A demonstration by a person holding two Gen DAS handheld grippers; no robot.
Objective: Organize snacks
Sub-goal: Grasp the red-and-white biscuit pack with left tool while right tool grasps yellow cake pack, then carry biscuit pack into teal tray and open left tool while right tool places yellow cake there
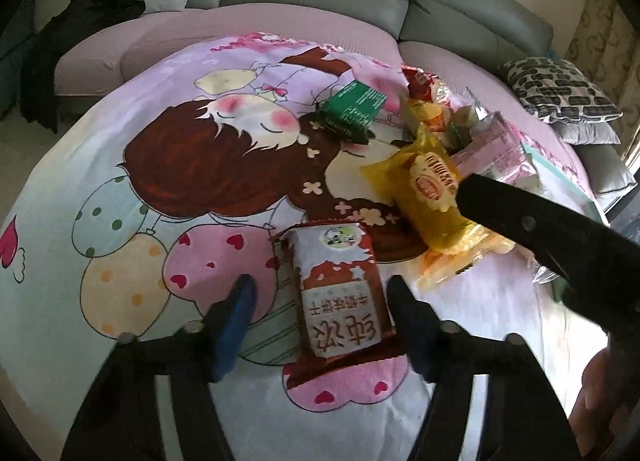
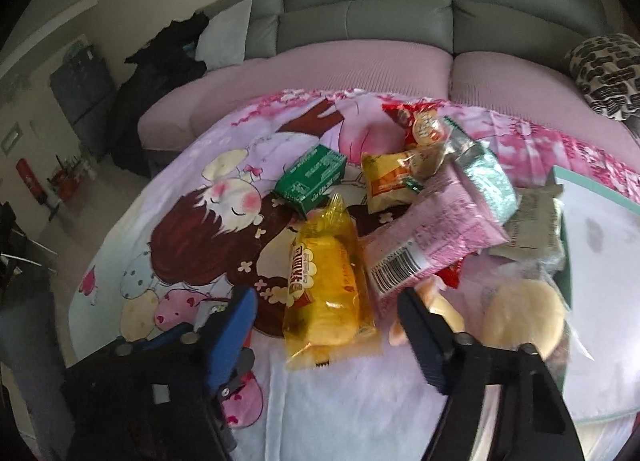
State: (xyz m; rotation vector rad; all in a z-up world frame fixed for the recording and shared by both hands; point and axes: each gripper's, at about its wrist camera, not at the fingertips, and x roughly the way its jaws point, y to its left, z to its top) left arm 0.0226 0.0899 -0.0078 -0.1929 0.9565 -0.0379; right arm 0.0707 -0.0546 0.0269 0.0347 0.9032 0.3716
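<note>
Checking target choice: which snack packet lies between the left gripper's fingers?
The red-and-white biscuit packet, alone near the left gripper; the others lie farther right.

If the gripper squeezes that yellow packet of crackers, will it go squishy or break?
The yellow packet looks like thin, shiny film, so it probably crinkles and may slip. The round crackers showing through seem stiff and likely brittle, so a hard squeeze could crack them. It probably weighs little.

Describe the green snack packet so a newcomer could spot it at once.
Start from the grey sofa, then come down to the cartoon blanket spread in front of it. Left of the heap of snacks lies the green packet, on its own beyond the yellow packet. It is the only dark green, boxy pack with white print.
</note>
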